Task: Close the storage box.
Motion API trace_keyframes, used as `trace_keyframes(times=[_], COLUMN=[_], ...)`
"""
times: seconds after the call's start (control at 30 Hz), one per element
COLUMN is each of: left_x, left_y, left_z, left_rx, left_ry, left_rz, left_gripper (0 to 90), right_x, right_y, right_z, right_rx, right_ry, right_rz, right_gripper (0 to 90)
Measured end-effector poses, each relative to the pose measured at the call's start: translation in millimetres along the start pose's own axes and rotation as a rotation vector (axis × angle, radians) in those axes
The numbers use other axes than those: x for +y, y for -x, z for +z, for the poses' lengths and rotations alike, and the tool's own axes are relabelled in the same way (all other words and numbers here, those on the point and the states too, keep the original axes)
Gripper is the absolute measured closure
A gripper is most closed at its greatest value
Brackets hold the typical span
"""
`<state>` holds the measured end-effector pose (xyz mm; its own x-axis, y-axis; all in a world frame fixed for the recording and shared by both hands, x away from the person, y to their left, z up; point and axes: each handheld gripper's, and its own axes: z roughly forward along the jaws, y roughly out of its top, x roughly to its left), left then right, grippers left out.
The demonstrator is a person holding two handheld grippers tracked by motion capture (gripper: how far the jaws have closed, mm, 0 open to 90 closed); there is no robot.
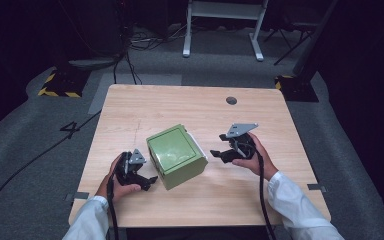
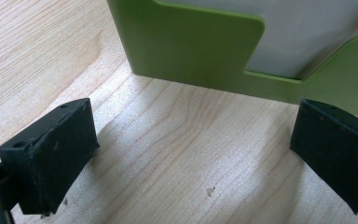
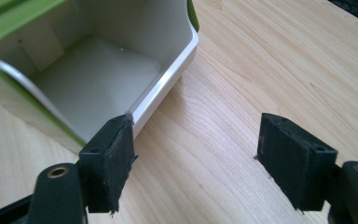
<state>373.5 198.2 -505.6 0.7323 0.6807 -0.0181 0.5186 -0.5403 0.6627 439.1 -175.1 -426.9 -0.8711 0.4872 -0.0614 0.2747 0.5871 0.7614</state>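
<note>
Inside, green box (image 3: 98, 79) white-lined

1. The place reads as a lab or recording studio rather than a home: a lone light-wood table (image 1: 190, 107) stands on grey carpet (image 1: 25, 150) amid dark surroundings.
2. Black cables (image 1: 55, 145) trail across the floor, and more lie tangled near the back.
3. Yellow-and-black hazard tape marks a stand base (image 1: 60, 82) at the left (a second base sits at the right).
4. A white metal frame (image 1: 225, 25) stands behind the table.
</note>
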Motion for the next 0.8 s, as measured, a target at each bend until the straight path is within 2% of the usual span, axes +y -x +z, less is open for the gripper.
trace_keyframes(times=[0.17, 0.2, 0.47, 0.8], left_x=[-0.3, -0.4, -0.5, -0.7], left_y=[-0.1, 0.0, 0.1, 0.2], left_z=[-0.6, -0.6, -0.7, -0.9], left_rx=[0.004, 0.004, 0.002, 0.003], left_ry=[-0.001, -0.001, -0.001, -0.002], left_rz=[0.005, 0.004, 0.003, 0.001], left_gripper=[0.4, 0.4, 0.4, 0.4], right_x=[-1.0, -3.0, -12.4, -27.5], right_y=[0.5, 1.5, 2.2, 6.3], right_z=[-12.4, -16.7, -27.9, -43.1], right_rx=[-0.026, -0.044, -0.094, -0.14], right_ry=[0.011, 0.0, -0.04, -0.077], right_rz=[-0.013, -0.023, -0.05, -0.062], right_gripper=[25.7, 24.7, 22.9, 22.1])
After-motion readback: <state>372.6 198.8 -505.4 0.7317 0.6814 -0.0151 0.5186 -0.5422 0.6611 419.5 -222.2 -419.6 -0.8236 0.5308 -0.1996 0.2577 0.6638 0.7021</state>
